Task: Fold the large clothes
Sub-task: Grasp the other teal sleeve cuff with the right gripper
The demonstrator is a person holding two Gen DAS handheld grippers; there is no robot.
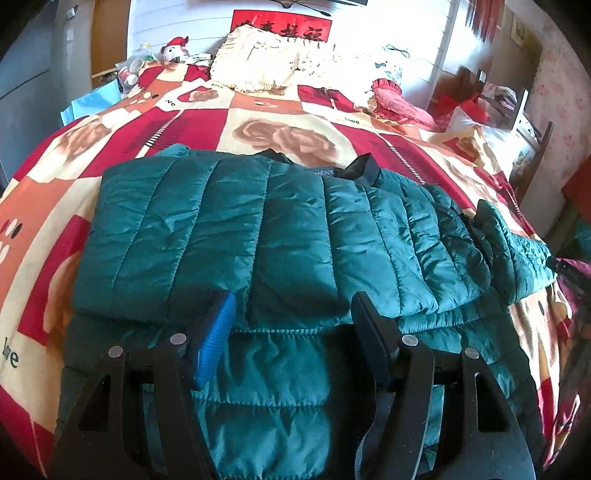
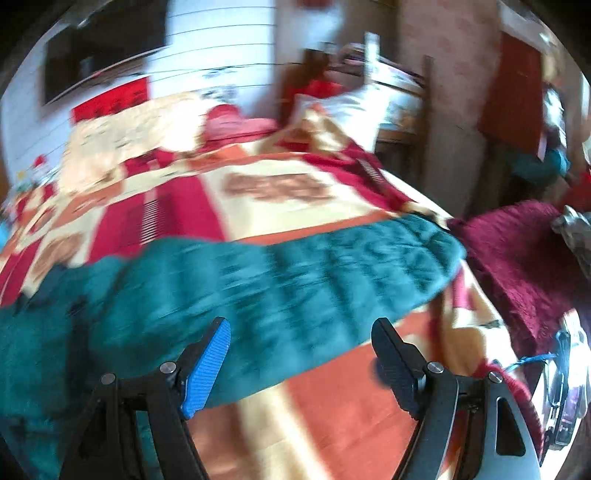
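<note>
Bedroom, white plank wall at the back, a bed (image 1: 258,122) under a red, cream and orange checked blanket with rose prints. Cream frilled pillow (image 1: 258,62) at the head, a pink cushion (image 1: 399,103) to its right, a red banner (image 1: 282,24) with dark characters on the wall above. Small clutter and a soft toy (image 1: 173,48) at the far left corner of the bed.

The teal quilted jacket (image 1: 266,229) lies across the near part of the bed, right under you. It's partly folded: one panel is laid over the body, its edge running just ahead of your left fingertips, with more quilting showing below that edge. Dark collar lining (image 1: 364,168) shows at the far side. One sleeve (image 1: 517,251) trails off toward the bed's right edge.

Your left gripper (image 1: 291,314) sits over the jacket's near edge, jaws spread, nothing between them. Blue pad (image 1: 216,332) on the left finger, black on the right. Whether the tips touch the fabric I can't tell.

Your right gripper (image 2: 301,343) is also spread and empty, over the spot where the sleeve (image 2: 314,273) ends and bare blanket (image 2: 332,406) starts. That view is heavily motion-blurred, so detail is poor. A dark red cloth (image 2: 517,266) lies just right of the sleeve end, at the bed's edge. Furniture beyond it is too smeared to name.
</note>
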